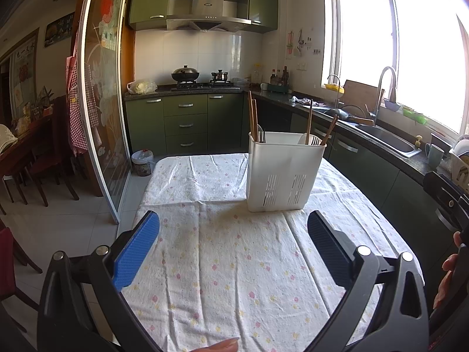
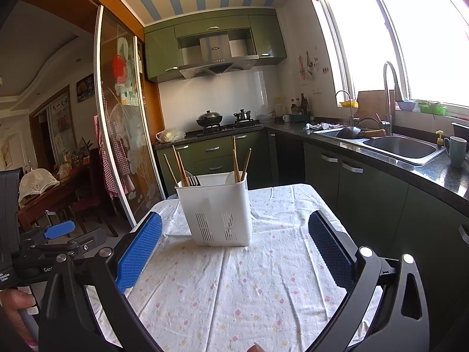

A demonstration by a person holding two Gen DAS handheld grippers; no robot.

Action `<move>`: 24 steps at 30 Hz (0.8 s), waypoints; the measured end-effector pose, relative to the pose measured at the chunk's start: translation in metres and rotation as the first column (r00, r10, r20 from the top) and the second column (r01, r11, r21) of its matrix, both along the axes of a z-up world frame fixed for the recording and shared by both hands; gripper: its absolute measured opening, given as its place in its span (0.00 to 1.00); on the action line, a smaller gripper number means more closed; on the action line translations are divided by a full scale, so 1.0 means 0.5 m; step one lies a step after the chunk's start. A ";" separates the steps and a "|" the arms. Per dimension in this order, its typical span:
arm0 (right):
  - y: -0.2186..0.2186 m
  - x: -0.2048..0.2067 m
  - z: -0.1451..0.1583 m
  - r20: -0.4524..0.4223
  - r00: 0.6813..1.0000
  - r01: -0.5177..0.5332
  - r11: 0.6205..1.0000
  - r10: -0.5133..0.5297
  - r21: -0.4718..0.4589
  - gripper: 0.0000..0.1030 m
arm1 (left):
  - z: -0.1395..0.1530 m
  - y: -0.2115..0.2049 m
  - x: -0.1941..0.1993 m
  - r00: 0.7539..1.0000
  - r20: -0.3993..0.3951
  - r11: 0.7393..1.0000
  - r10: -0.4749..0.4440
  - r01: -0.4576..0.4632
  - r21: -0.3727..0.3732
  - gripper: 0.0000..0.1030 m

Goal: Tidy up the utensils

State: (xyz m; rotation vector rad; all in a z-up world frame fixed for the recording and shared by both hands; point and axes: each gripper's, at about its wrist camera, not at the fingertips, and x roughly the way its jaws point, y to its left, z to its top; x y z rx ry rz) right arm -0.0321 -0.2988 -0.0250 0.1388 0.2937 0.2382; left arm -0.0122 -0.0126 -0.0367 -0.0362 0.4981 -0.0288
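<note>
Behind utensil caddy point(image 1: 280, 173): stove point(image 1: 202, 83), sink point(image 1: 387, 139).

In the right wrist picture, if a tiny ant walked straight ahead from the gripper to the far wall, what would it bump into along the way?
right gripper → flowery tablecloth → white utensil holder with chopsticks sticking up → green drawers → stove with the black wok → white tiled wall.
</note>
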 end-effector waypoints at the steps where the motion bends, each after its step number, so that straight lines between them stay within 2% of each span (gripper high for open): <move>1: 0.000 0.001 0.000 -0.001 1.000 0.000 1.000 0.000 0.000 0.96 | 0.000 0.000 0.000 1.000 0.000 1.000 0.002 -0.002 0.000 0.93; 24: 0.005 0.002 -0.014 -0.009 1.000 -0.001 1.000 0.001 0.000 0.96 | 0.002 0.002 0.003 1.000 -0.007 1.000 0.023 -0.023 0.003 0.93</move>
